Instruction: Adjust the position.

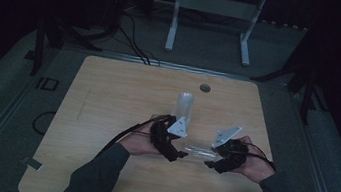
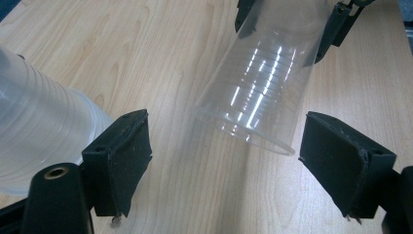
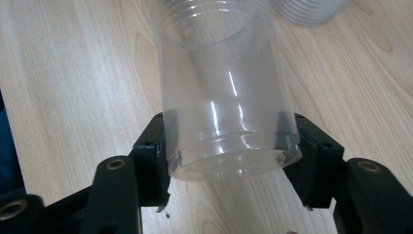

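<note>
A clear plastic cup (image 1: 199,152) lies on its side just above the wooden table (image 1: 108,92), between my two grippers. My right gripper (image 3: 229,161) is shut on one end of the cup (image 3: 224,112), with a pad on each side of its wall. The other end of the cup (image 2: 258,97) points toward my left gripper (image 2: 224,161), which is open; its pads stand wide apart and clear of the cup. A stack of clear cups (image 1: 185,105) stands just beyond my left gripper (image 1: 181,154) and looms at the left in the left gripper view (image 2: 34,136).
A round grey grommet (image 1: 204,87) sits near the table's far edge. Beyond the table stand a white metal frame (image 1: 215,11) and dark cables (image 1: 135,45) on the floor. The person's forearms come in over the near edge.
</note>
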Motion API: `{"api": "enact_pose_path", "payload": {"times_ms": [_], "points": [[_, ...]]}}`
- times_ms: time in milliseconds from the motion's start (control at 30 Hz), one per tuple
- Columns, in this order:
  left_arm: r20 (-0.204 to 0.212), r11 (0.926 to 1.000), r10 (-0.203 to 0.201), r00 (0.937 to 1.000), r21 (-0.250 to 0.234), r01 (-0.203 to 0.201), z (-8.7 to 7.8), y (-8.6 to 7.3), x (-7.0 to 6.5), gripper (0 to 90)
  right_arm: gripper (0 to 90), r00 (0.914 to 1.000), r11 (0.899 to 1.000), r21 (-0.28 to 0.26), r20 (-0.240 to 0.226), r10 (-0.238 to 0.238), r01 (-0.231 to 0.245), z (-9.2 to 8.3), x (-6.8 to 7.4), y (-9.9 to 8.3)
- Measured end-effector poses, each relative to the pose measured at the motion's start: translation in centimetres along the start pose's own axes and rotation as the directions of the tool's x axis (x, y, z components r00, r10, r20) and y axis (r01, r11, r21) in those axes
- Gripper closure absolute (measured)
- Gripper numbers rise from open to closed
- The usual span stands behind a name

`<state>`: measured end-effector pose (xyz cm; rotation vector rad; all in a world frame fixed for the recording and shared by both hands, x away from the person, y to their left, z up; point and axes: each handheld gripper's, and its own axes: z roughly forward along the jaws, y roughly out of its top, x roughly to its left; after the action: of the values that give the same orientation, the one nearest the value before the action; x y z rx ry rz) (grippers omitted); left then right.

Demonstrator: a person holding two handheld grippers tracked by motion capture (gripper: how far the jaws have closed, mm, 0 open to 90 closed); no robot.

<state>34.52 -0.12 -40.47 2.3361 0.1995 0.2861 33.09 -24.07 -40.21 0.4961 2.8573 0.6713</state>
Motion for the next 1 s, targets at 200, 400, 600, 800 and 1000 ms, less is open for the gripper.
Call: {"api": "enact_pose_path", "payload": {"times_ms": [200, 400, 600, 800, 1000], "points": [[-0.010, 0.9998, -0.020, 0.9997, -0.004, 0.020, 0.1, -0.2, 0.4, 18.2, 41.7, 0.9996, 0.999, -0.025, 0.011, 0.027, -0.027, -0.2, -0.2, -0.6], [-0.012, 0.9983, -0.047, 0.9988, -0.033, 0.047, 0.3, -0.5, 0.4, 19.1, 41.7, 0.9990, 0.999, -0.036, 0.020, 0.040, -0.039, -0.2, -0.5, -0.9], [-0.012, 0.9969, -0.070, 0.9975, -0.039, 0.069, 0.4, -0.9, 0.6, 18.7, 41.7, 0.9979, 0.997, -0.050, 0.029, 0.058, -0.056, -0.4, -0.6, -1.0], [-0.008, 0.9939, -0.093, 0.9957, -0.061, 0.092, 0.3, -0.9, 0.9, 16.9, 41.7, 0.9957, 0.993, -0.086, 0.045, 0.082, -0.078, -0.5, -0.8, -1.1], [-0.005, 0.9909, -0.114, 0.9935, -0.072, 0.113, 0.5, -1.0, 1.0, 15.2, 41.8, 0.9935, 0.989, -0.115, 0.049, 0.103, -0.097, -0.6, -0.9, -1.5]]}}
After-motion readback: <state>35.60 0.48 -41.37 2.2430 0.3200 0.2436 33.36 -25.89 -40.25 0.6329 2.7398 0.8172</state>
